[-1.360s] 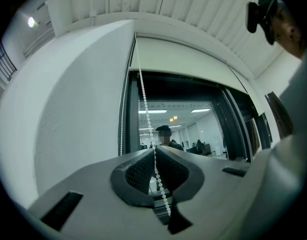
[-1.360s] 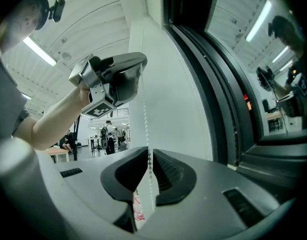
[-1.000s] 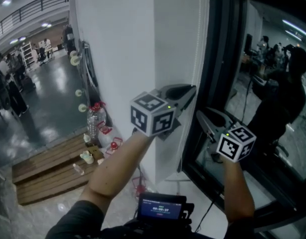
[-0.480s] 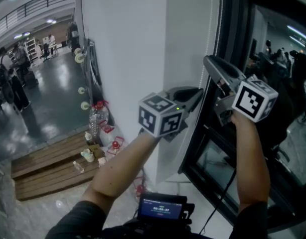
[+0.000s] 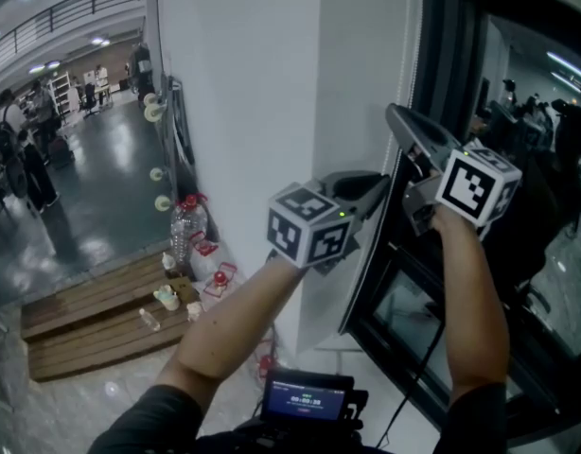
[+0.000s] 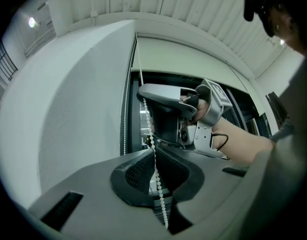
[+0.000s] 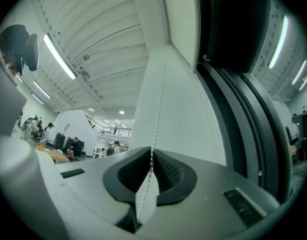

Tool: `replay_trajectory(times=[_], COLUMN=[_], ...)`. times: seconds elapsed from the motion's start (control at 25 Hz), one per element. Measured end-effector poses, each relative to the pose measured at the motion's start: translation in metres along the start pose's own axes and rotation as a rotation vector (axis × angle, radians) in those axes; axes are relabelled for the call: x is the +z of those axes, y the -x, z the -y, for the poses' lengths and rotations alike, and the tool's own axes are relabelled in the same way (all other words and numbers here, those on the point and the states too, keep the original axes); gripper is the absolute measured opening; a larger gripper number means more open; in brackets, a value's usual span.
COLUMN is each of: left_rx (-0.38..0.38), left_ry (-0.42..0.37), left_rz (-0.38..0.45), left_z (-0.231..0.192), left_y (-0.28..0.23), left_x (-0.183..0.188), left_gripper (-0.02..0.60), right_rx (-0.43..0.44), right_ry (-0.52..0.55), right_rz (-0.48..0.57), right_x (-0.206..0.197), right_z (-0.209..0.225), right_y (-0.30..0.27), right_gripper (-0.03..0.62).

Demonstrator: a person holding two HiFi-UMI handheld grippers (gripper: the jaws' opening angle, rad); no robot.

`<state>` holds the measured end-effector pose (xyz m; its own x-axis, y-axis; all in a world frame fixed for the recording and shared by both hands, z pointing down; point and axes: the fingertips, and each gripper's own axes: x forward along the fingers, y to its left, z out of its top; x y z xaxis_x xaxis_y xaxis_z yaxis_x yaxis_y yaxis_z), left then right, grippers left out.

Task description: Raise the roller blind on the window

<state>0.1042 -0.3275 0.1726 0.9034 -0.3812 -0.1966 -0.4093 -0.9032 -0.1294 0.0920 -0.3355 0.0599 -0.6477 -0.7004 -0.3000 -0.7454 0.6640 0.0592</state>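
The white bead chain point(image 5: 416, 36) of the roller blind hangs down the edge of the white wall beside the dark window. My left gripper point(image 5: 383, 185) is shut on it, and the chain point(image 6: 143, 104) runs up out of the closed left gripper point(image 6: 154, 151). Higher on the same strand, my right gripper point(image 5: 393, 112) has just been closing, and its jaws now pinch the chain point(image 7: 157, 109) at the tips of the right gripper point(image 7: 152, 155). The pale blind point(image 6: 193, 54) sits rolled down only a little at the window's top. A second strand point(image 6: 125, 129) hangs free at the left.
The dark window frame point(image 5: 442, 83) and its glass point(image 5: 527, 159), which reflects the room, fill the right. On the floor to the left lie wooden pallets point(image 5: 101, 315) with a water bottle point(image 5: 182, 230) and small items. A device with a screen point(image 5: 308, 395) hangs at my chest.
My right gripper rose from below the left gripper to above it along the chain and its jaws came together on the chain. The left gripper stayed put, still gripping.
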Motion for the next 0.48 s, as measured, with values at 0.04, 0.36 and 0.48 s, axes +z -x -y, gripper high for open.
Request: replay_trajectory(times=[0.04, 0.36, 0.48], left_rx=[0.000, 0.005, 0.003], left_ry=[-0.003, -0.046, -0.010], left_rz=[0.001, -0.041, -0.060], left_z=[0.001, 0.008, 0.012], left_y=[0.000, -0.007, -0.004], left_x=[-0.001, -0.020, -0.039], left_gripper=[0.006, 0.006, 0.006], right_rx=[-0.003, -0.016, 0.015], right_ry=[0.006, 0.040, 0.016], right_rz=[0.002, -0.016, -0.035], right_x=[0.000, -0.017, -0.038], right_z=[0.000, 0.000, 0.000], right_y=[0.000, 0.008, 0.011], right_gripper=[0.011, 0.009, 0.009])
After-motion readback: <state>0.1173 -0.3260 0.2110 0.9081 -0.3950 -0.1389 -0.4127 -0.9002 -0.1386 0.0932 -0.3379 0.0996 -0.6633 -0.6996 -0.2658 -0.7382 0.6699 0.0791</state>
